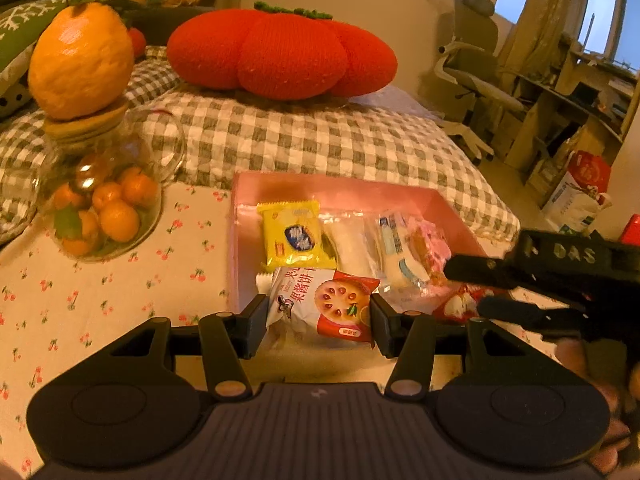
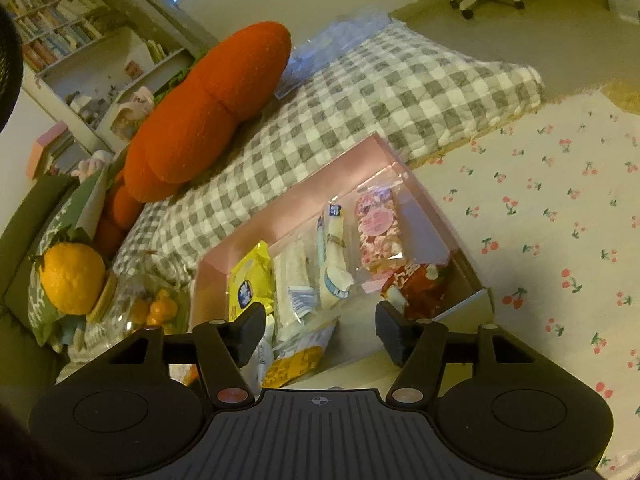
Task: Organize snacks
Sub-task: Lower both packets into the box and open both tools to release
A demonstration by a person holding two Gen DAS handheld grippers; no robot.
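Observation:
A shallow pink box lies on the cherry-print cloth and holds several wrapped snacks. Among them are a yellow packet, a white-and-blue stick and a pink-topped bar. My left gripper is shut on a red-and-white jam biscuit packet at the box's near edge. My right gripper reaches in from the right, open, just over a red strawberry packet. In the right wrist view the right gripper stands wide with nothing between its pads. The red packet lies by its right finger.
A glass jar of small oranges with a large orange on its lid stands left of the box. Behind are a checked quilt and a red knitted cushion. Cherry-print cloth spreads right of the box. An office chair stands far right.

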